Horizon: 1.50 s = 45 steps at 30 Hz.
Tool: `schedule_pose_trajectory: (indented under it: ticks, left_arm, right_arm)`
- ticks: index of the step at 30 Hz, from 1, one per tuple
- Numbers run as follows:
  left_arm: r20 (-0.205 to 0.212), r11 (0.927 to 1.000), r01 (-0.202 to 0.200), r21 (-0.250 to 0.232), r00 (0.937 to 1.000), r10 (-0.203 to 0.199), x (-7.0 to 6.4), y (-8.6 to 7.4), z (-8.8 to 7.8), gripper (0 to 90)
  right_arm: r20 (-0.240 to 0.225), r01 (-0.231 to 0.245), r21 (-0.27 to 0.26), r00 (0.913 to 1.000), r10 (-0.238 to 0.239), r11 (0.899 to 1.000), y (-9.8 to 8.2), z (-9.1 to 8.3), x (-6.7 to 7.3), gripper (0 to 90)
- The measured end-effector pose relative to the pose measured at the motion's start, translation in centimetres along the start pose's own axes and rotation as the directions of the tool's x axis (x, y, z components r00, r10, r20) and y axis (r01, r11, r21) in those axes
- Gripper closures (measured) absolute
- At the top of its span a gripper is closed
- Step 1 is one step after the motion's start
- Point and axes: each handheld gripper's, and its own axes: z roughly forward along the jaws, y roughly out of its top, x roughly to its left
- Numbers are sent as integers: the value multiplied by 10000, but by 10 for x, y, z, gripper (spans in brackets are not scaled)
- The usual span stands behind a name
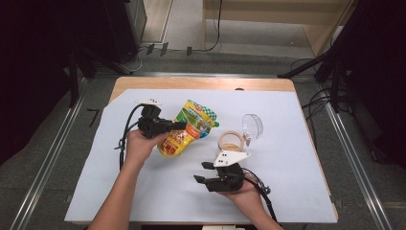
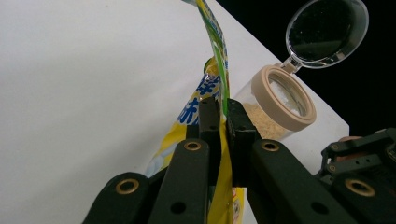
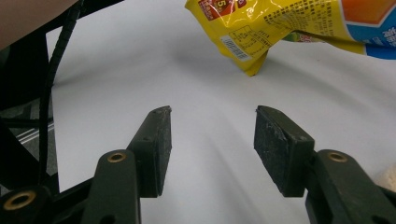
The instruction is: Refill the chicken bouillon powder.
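The left gripper (image 2: 218, 119) clamped the yellow pouch (image 1: 187, 128) between its jaws, lifted beside the open jar (image 1: 231, 140) (likely for pouring); the right gripper (image 3: 212, 126) stood open, empty, nearby.

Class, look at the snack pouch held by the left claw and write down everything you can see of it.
The snack pouch is a glossy, crinkled foil-like bag, mostly yellow, with a green-and-white checked top and orange and blue panels. A barcode and small print show in the right gripper view. It is tilted, lifted at the top end, above the white table cover. The left claw is shut on its edge; nothing else touches it.
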Motion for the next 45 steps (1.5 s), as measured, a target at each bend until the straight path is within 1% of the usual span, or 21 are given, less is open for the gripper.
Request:
schedule_pose_trajectory:
  ticks: [3, 5, 14, 18, 21, 23, 27, 29, 34, 36, 39, 42, 45]
  left_arm:
    - [-102, 10000, -67, 57, 9999, 67, -2, -1, -4, 883]
    - [-89, 10000, -86, 39, 9999, 86, -2, -3, -7, 883]
    - [-67, 10000, 21, -52, 10000, -22, -3, -12, -24, 878]
    - [-159, 9999, -143, -79, 9998, 142, -6, -17, -32, 875]
    - [-185, 9998, -162, -144, 9997, 159, -6, -22, -38, 874]
    - [-132, 9998, -127, -173, 9998, 124, -6, -25, -42, 874]
    - [-238, 9994, -63, -346, 9997, 55, -5, -32, -51, 871]
    - [-178, 9993, 28, -381, 9998, -35, -5, -36, -54, 871]
    - [-191, 9994, -86, -349, 9998, 79, -7, -43, -60, 870]
    - [-129, 9994, -65, -344, 9999, 60, -9, -46, -63, 868]
    - [-161, 9993, -118, -350, 9998, 112, -10, -51, -67, 865]
    - [-212, 9994, -114, -312, 9997, 108, -12, -56, -71, 858]
    - [-153, 9995, -27, -306, 9999, 22, -13, -59, -73, 849]
  right_arm:
    - [22, 35, -4, 10000, -35, 10000, 1, 0, -1, 476]
    - [31, 1, 6, 10000, -1, 10000, 1, 0, -1, 476]
    - [83, 109, 66, 9999, -109, 9999, 2, 2, -2, 476]
    - [79, 188, 103, 9998, -188, 9998, 2, 3, -1, 477]
    - [94, 224, 144, 9997, -226, 9996, 2, 4, -1, 477]
    - [77, 218, 175, 9997, -219, 9996, 2, 5, -1, 477]
    - [66, 279, 167, 9996, -280, 9995, 3, 6, -1, 477]
    - [75, 286, 168, 9996, -288, 9994, 3, 6, -1, 477]
    - [98, 362, 234, 9993, -364, 9991, 3, 8, 0, 478]
    - [90, 398, 242, 9992, -400, 9989, 3, 8, 1, 477]
    - [121, 435, 212, 9990, -437, 9988, 4, 8, 1, 478]
    - [98, 405, 191, 9991, -407, 9990, 4, 7, 0, 478]
    - [90, 438, 206, 9990, -440, 9988, 4, 8, 0, 478]
